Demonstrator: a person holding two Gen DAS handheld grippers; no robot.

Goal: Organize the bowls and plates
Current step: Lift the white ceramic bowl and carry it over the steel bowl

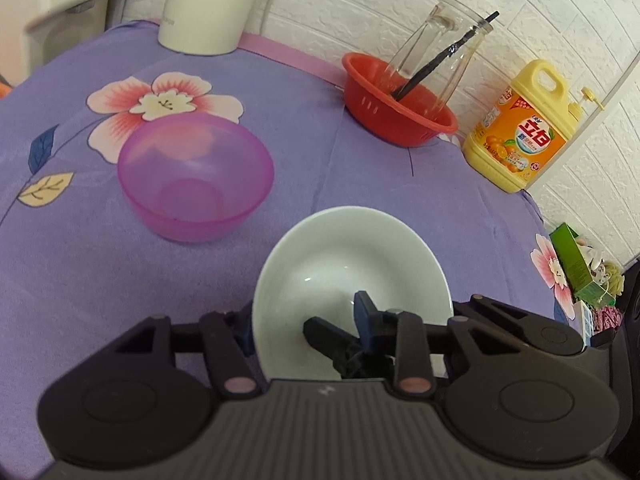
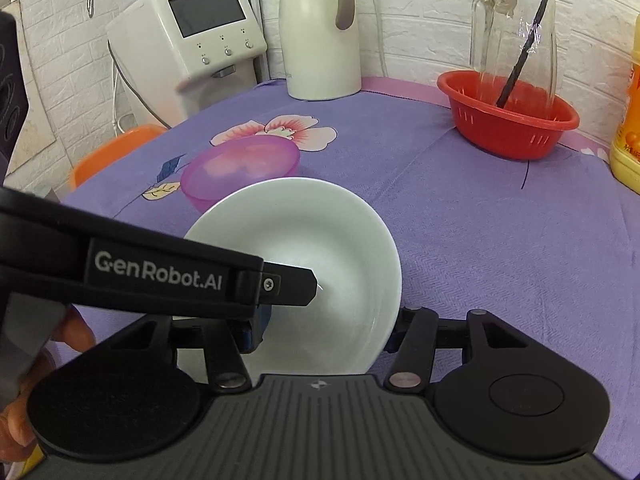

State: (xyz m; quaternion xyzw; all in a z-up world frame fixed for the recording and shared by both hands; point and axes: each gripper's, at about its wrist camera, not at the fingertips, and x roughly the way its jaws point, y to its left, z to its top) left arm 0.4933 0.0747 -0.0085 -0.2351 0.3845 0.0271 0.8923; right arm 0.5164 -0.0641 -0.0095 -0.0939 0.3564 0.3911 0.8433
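A white bowl (image 1: 352,264) sits tilted in both grippers above the purple cloth; it also shows in the right wrist view (image 2: 320,240). My left gripper (image 1: 306,320) is shut on its near left rim, one finger (image 1: 366,312) inside the bowl. My right gripper (image 2: 324,328) is shut on the bowl's near right rim. The left gripper's finger (image 2: 280,284) reaches into the bowl from the left in the right wrist view. A translucent pink bowl (image 1: 196,176) stands on the cloth to the left and behind (image 2: 240,168).
A red colander (image 1: 400,100) holding a glass jug (image 1: 440,40) stands at the back right (image 2: 508,116). A yellow detergent bottle (image 1: 520,128), a white kettle (image 2: 320,32) and a water dispenser (image 2: 188,36) line the wall. A green box (image 1: 576,268) lies at the table's right edge.
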